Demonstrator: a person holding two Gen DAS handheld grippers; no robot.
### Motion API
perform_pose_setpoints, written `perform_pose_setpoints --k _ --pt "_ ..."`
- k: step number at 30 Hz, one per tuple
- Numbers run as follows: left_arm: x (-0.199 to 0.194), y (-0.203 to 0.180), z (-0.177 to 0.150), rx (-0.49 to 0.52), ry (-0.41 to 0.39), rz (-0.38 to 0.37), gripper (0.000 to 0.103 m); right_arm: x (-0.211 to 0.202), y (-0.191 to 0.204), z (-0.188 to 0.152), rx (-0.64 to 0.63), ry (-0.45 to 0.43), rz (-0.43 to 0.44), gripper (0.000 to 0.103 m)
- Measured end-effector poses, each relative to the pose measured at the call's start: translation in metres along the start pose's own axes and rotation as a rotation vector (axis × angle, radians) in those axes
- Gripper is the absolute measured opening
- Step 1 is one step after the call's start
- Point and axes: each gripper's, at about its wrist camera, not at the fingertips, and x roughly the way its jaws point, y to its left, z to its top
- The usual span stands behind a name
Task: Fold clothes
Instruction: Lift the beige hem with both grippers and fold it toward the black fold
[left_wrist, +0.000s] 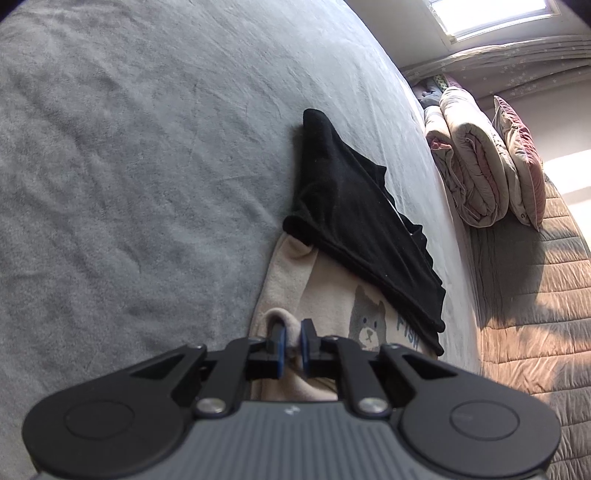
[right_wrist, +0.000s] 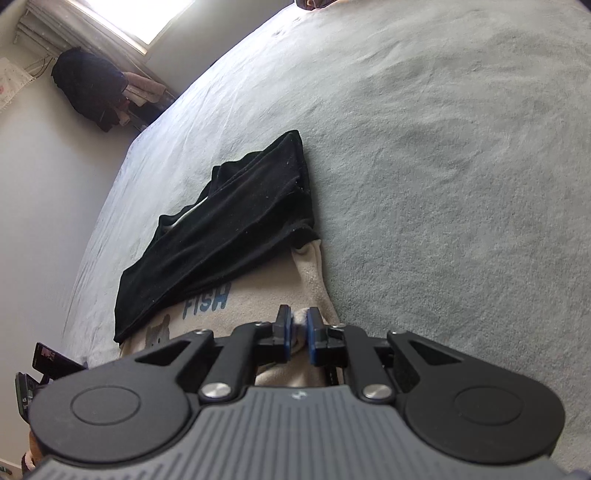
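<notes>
On my left side, the left gripper (left_wrist: 291, 341) is clenched on a bunched edge of the cream sweatshirt (left_wrist: 325, 295), the soft cloth pinched between its blue pads. The right gripper (right_wrist: 298, 334) has the same garment's edge nipped between its pads too, near the printed word "FISH" (right_wrist: 206, 303) and the bear print (left_wrist: 369, 317).

The sweatshirt lies flat on the bed just ahead of both grippers, and a black garment (left_wrist: 354, 218), loosely folded, lies across its far part. I judge the cream fabric as light, limp and fleecy: it will drape and sag between two holds, not slide. The hem or corners are the places to hold, as I have them now. The black piece resting on top could drag along if I lift, so that is the thing to watch.

The grey fleece blanket (left_wrist: 129, 166) under it all is soft and grippy and spreads wide to either side. Beyond the bed I see rolled quilts (left_wrist: 476, 166) and a pillow (left_wrist: 524, 162) on a quilted mat (left_wrist: 535, 288), with a bright window (right_wrist: 147, 18) above.
</notes>
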Motion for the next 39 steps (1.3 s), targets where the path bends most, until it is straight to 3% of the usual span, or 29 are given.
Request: perform_pose_setpoints --k 3,8,10,14,18,26,35,37,39 --pt "-0.002 -0.001 0.003 -0.025 -0.039 -0.036 0.014 -0.005 0.001 0.007 0.002 -0.042 0.023 0.018" --pt "-0.010 -0.010 0.010 0.019 -0.126 -0.025 0.022 -0.011 0.009 0.014 -0.067 -0.080 0.020 0.019" --pt "-0.011 -0.016 0.011 0.069 -0.132 -0.017 0.023 -0.012 0.015 0.013 -0.125 -0.078 0.000 0.019" --pt "-0.010 -0.033 0.007 0.222 -0.133 0.045 0.026 -0.007 0.025 0.004 -0.253 -0.047 -0.040 0.034" --pt "-0.006 -0.042 -0.002 0.366 -0.117 0.100 0.028 -0.001 0.035 -0.005 -0.373 -0.023 -0.079 0.034" --pt "0.006 -0.054 -0.017 0.551 -0.094 0.196 0.029 0.011 0.048 -0.026 -0.610 0.004 -0.169 0.034" --pt "0.013 -0.066 -0.032 0.680 -0.135 0.265 0.027 0.020 0.054 -0.035 -0.687 -0.034 -0.194 0.034" --pt "0.015 -0.066 -0.034 0.699 -0.143 0.276 0.024 0.021 0.055 -0.038 -0.699 -0.046 -0.200 0.031" --pt "0.016 -0.067 -0.036 0.718 -0.153 0.294 0.017 0.021 0.056 -0.040 -0.711 -0.057 -0.205 0.019"
